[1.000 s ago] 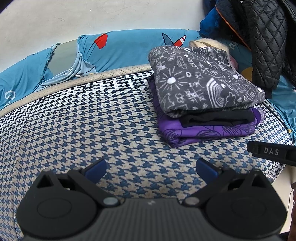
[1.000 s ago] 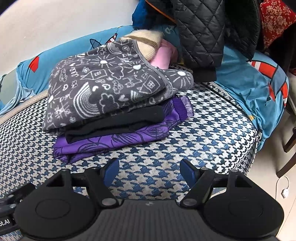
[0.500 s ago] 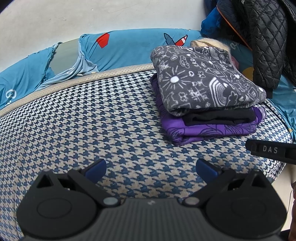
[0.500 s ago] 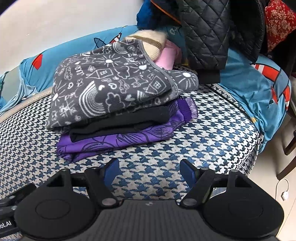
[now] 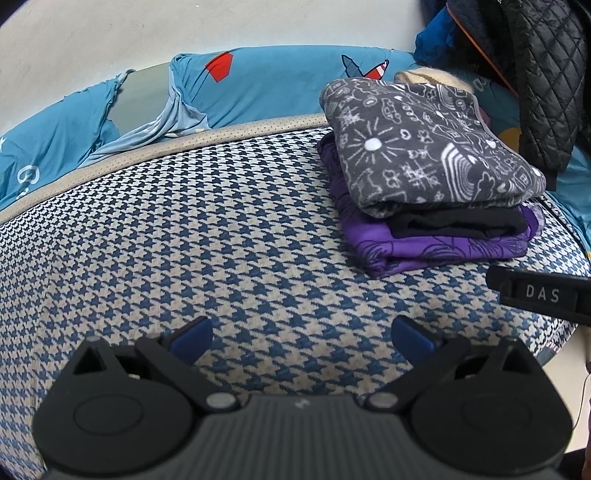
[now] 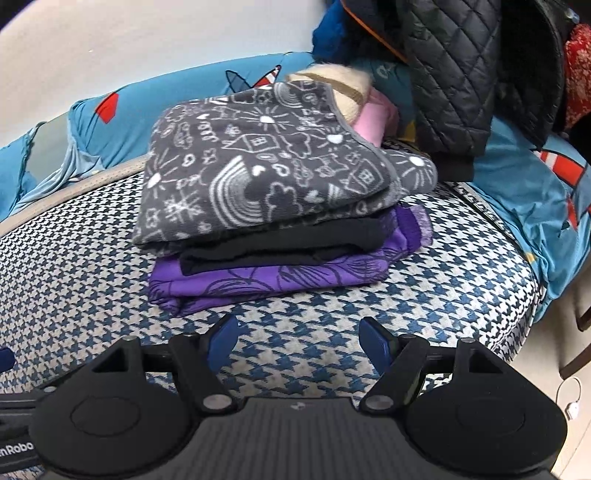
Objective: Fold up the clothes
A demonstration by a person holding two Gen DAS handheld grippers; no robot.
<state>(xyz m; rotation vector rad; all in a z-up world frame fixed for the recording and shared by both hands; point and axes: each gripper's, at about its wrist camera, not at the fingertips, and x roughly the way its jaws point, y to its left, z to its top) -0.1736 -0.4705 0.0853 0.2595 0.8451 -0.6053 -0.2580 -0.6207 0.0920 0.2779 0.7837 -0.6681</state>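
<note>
Right wrist view: folded clothes stack lies just beyond the released, empty right tool

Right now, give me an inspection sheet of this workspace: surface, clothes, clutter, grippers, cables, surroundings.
Surface: houndstooth cushion, bare in front of both grippers.
Job's things: folded stack of grey doodle-print fleece on top, black garment in the middle, purple garment at the bottom.
Clutter: cream fuzzy item and pink item behind the stack; black quilted jacket hanging at the right.
Grippers: left gripper open, empty; right gripper open, empty.
Cables: thin white cable by the floor, right edge.
Surroundings: blue printed sheet, pale wall.
</note>
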